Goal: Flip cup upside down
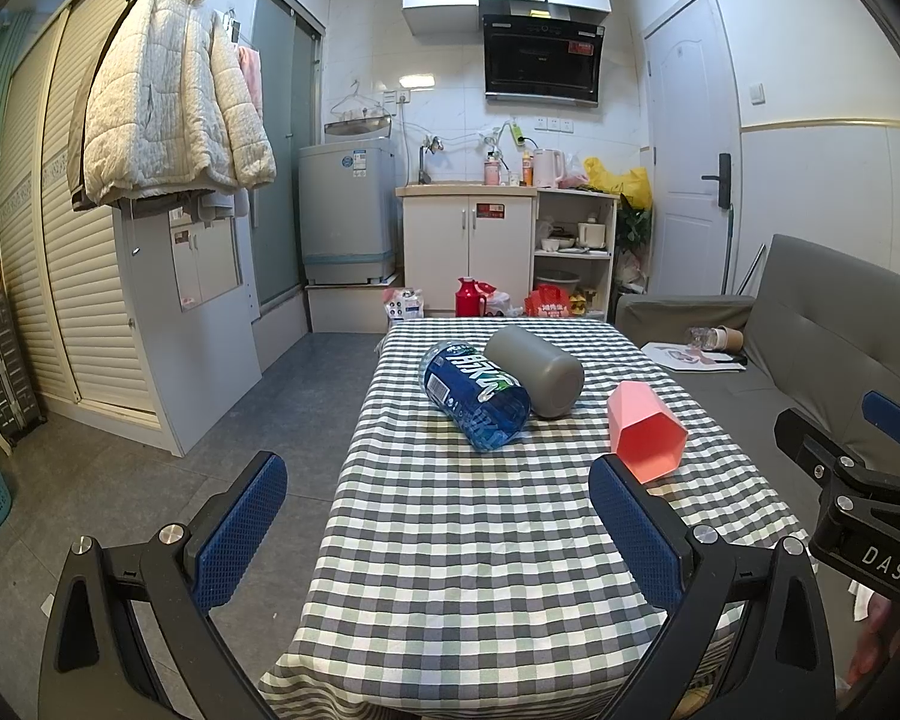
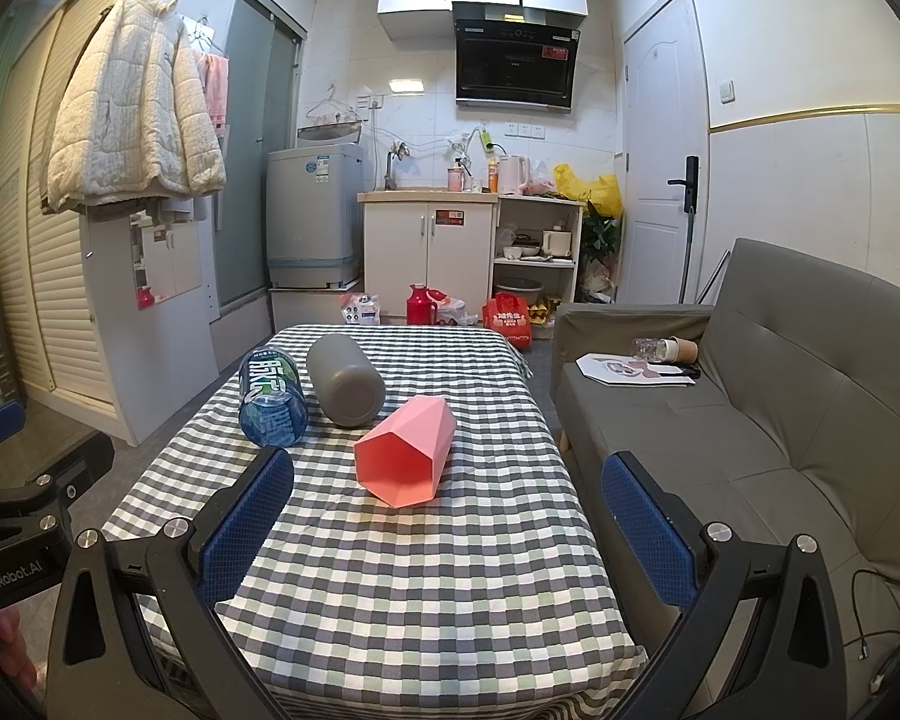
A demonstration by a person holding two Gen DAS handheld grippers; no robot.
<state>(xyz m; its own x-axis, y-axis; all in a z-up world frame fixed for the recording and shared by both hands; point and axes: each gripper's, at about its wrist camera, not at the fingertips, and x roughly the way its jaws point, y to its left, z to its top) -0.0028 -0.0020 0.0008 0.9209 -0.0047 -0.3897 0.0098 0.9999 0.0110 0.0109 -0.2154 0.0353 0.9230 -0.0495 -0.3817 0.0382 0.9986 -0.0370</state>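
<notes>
Blue ribbed pads frame each view: the right tool [image 2: 447, 525] hangs with its fingers wide apart and empty over the near end of the worktop [image 2: 414, 594], and the left tool [image 1: 438, 525] is likewise spread and empty, a little further to the left.

Just ahead of the right tool, between its two pads and slightly towards the left one, lies the pink faceted cup [image 2: 405, 450]. It rests on its side on the green checked cloth, nothing touching it. Its long axis runs roughly from the tool away and a little to the right; which end faces the tool, mouth or base, I cannot tell for sure. From the left tool it sits ahead and to the right, just past the right pad [image 1: 648, 432].

The step in hand looks like the reach and grasp. It would go best if the right tool comes in across the cup's middle, pads on two opposite flat facets and not on edges, closes firmly, lifts clear, then turns the cup so its mouth meets the cloth.

Beyond, ahead and left, a blue labelled water bottle [image 2: 272, 399] and a grey cylindrical canister [image 2: 345, 381] lie side by side; steer clear of them.
</notes>
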